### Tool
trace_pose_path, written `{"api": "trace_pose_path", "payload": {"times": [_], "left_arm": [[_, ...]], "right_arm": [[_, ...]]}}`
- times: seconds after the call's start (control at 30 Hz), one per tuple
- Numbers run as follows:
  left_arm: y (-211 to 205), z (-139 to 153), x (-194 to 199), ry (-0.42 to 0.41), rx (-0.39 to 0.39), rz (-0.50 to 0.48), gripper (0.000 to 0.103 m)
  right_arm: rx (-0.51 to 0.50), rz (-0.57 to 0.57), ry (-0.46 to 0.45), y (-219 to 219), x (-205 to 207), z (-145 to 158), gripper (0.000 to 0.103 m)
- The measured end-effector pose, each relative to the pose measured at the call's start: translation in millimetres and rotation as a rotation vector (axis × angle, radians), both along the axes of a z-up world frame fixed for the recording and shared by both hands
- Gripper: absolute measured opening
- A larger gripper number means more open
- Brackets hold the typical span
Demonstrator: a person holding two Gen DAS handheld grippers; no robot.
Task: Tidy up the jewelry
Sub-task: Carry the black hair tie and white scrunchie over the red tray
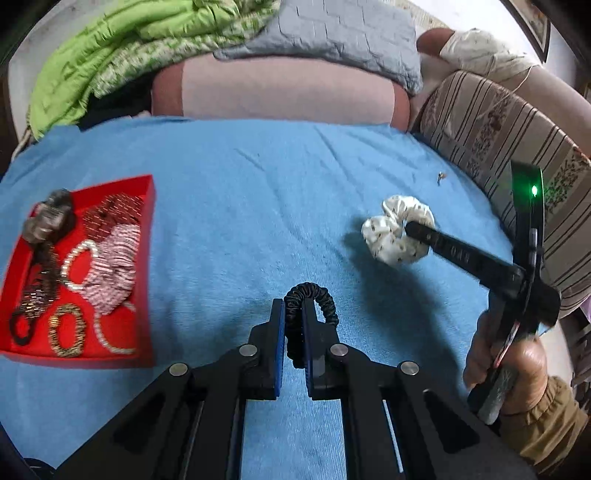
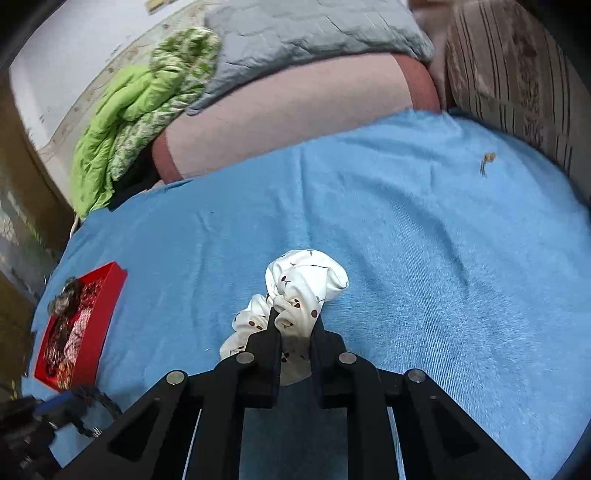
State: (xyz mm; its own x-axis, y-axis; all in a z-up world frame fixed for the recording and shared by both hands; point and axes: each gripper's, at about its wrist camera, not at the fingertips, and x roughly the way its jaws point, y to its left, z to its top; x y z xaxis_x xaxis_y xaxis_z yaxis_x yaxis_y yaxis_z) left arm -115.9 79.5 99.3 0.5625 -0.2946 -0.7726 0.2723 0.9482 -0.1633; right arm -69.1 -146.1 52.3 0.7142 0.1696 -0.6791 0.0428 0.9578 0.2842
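My left gripper [image 1: 293, 310] is shut on a thin black scrunchie [image 1: 317, 301], held just above the blue cloth [image 1: 240, 192]. My right gripper [image 2: 295, 317] is shut on a white scrunchie with small dark print [image 2: 303, 284]; in the left wrist view it shows at the right, with the gripper [image 1: 410, 227] pinching the white scrunchie [image 1: 395, 236] above the cloth. A red tray [image 1: 144, 184] at the left holds several bracelets and scrunchies; it also shows in the right wrist view [image 2: 110, 280]. A small earring [image 1: 440, 178] lies on the cloth at the far right, also visible in the right wrist view [image 2: 487, 162].
Pink cushion [image 1: 280, 92], grey pillow [image 1: 332, 33] and green quilt [image 1: 122, 48] lie beyond the cloth's far edge. A striped sofa arm [image 1: 498, 129] borders the right side. My hand [image 1: 517, 354] holds the right gripper's handle.
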Motion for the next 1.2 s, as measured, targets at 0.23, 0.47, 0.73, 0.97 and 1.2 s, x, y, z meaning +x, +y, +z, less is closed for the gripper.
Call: {"api": "trace_pose_path", "payload": {"times": [0.23,0.47,0.73,0.97,1.2], "left_arm": [[20.6,20.5,-24.1,-0.041,-0.02,0.05,0.008],[40.3,33.4,-47.7,-0.076,-0.03,0.098,0.008],[76.5,49.6,-67.0,-0.126,-0.032,0.179,0.008],[124.9,51.5,-68.0,-0.145,-0.015,0.288,0.008],[184.9,50.5,-51.7,-0.138,-0.041,0.385,0.008]], "right_arm": [[-0.007,0.034,-0.037,19.5,-44.0,16.4,0.015],[-0.016,0.095,-0.06,44.9,-79.5,31.6,0.015],[-0.048,0.186,-0.095,79.7,-100.9,50.3,0.015],[-0.08,0.255,-0.102,112.4,-102.4,60.0,0.015],[-0.098,0.341,-0.097,154.7,-90.2,68.5,0.015]]}}
